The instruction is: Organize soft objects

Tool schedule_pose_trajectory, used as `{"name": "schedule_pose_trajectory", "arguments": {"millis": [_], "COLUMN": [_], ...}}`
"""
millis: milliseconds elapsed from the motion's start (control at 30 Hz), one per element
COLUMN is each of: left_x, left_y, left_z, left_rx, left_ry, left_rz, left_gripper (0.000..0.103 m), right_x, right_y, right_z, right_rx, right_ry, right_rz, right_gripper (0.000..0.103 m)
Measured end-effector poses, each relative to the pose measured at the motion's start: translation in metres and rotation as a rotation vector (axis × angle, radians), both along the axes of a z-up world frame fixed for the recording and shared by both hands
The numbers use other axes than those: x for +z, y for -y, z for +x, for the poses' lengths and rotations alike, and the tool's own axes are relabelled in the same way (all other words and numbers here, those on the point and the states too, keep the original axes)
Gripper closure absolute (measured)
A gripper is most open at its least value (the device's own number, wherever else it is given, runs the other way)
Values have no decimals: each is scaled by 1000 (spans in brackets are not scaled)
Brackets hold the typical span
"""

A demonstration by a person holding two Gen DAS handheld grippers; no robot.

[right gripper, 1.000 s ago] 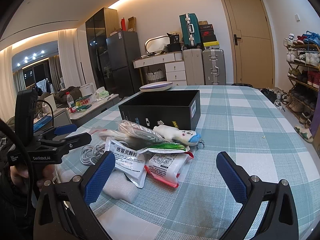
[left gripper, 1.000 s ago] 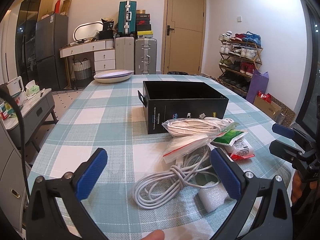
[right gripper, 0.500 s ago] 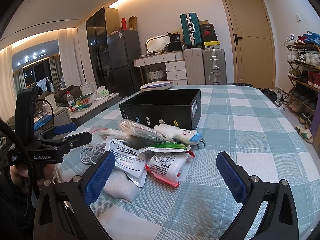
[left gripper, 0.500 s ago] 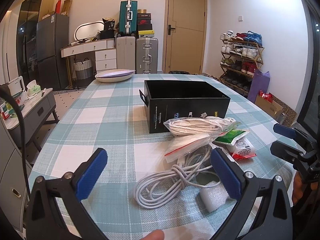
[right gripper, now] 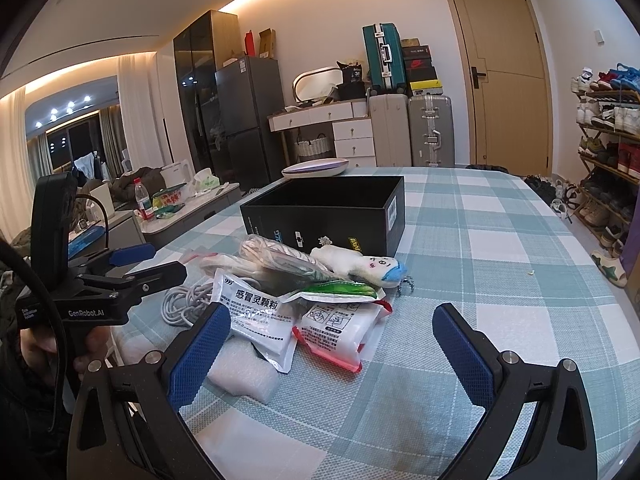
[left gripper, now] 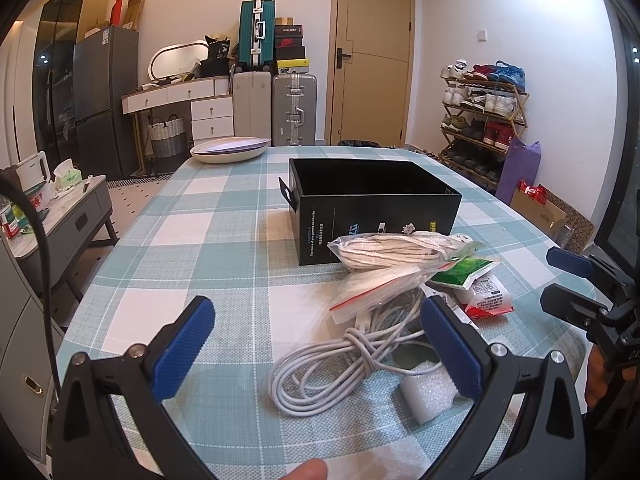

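Left gripper (left gripper: 318, 344): we hold it low over the table, its blue fingers (left gripper: 184, 344) spread wide with nothing between them; the right wrist view shows it at 9 o'clock (right gripper: 132, 262).
Right gripper (right gripper: 332, 354): fingers spread wide too, holding nothing; from the left wrist it sits at 3 o'clock (left gripper: 568, 276).
Table (left gripper: 224, 240): covered in a teal and white checked cloth.
Black box (left gripper: 374, 204): open-topped, at 12 o'clock from the pile, just beyond it.
White cable (left gripper: 340, 360): a knotted coil at 6 o'clock of the pile, lying between our left fingers in that view.
Bagged cord (left gripper: 396, 250): a clear bag of pale cord on top of the pile, close against the box front.
Zip bag (left gripper: 376, 288): clear with a red strip, under the bagged cord.
Medicine sachet (right gripper: 256, 316): white with printed characters, at the pile's near left in the right view.
Red-edged packet (right gripper: 340, 330): just right of the sachet, touching it.
Green packet (right gripper: 340, 290): resting on those two.
Plush toy (right gripper: 360, 266): white with a blue end, lying before the box.
Foam block (right gripper: 244, 374): white, at 6 o'clock of the sachet, partly under it.
Dish (left gripper: 230, 148): at the table's far edge, 11 o'clock of the box.
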State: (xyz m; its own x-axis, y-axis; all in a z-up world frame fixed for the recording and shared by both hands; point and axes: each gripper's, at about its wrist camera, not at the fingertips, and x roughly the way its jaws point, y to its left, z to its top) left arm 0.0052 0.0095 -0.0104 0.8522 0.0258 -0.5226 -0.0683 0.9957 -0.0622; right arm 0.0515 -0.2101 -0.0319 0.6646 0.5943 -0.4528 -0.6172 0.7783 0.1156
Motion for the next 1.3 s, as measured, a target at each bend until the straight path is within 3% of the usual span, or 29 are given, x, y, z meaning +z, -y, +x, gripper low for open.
{"name": "schedule_pose_trajectory", "arguments": {"millis": [1300], "left_x": [-10], "left_y": [-4], "left_z": [5], "left_rx": [-11], "left_ry": [-52], "left_rz": [10], "left_gripper": [0], "right_x": [-16], "right_y": [-42], "right_z": [-4], "right_rx": [64], "right_ry": [-110], "right_rz": [-150], "right_gripper": [0]}}
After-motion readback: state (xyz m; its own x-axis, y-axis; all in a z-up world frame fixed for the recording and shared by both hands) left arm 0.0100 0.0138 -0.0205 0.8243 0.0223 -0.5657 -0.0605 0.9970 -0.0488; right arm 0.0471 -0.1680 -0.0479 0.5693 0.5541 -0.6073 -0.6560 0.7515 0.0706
